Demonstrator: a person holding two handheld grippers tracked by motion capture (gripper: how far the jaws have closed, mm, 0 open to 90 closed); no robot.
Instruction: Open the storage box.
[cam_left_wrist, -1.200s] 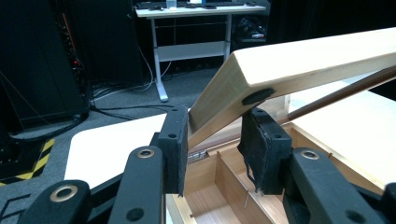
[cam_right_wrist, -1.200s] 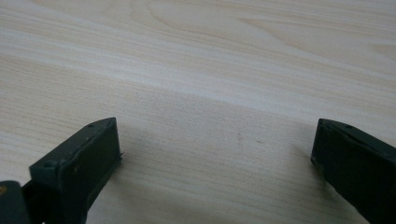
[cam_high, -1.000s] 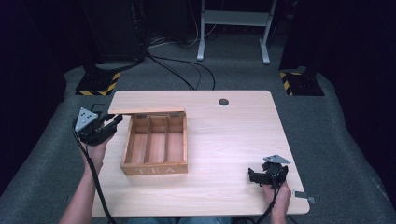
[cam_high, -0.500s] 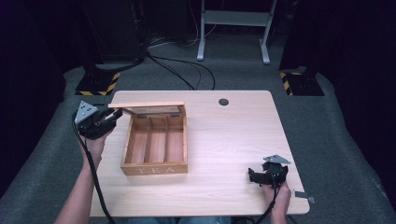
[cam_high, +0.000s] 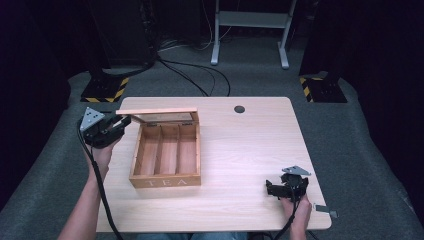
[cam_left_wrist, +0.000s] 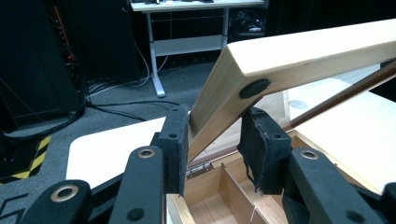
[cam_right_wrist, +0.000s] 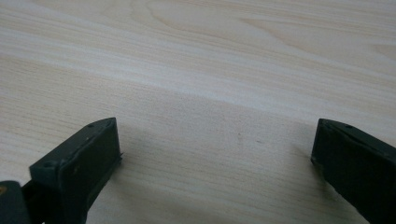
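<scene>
Tea box (cam_high: 167, 157) left-centre on table (cam_high: 250, 150), lid (cam_high: 156, 111) half raised — left gripper (cam_high: 119, 125) pinches the lid's left corner. Left gripper view: hinge (cam_left_wrist: 200, 167), dividers. Right gripper (cam_high: 271, 189) spread wide — resting near-right, well apart.

Left tool (cam_high: 120, 125) at raised tea box lid (cam_high: 156, 111), table (cam_high: 240, 150)

Light wooden table (cam_high: 240, 150) set on grey carpet, round dark grommet hole (cam_high: 239, 109) seen near its far edge, open wooden tea box (cam_high: 167, 155) rested left of centre
</scene>
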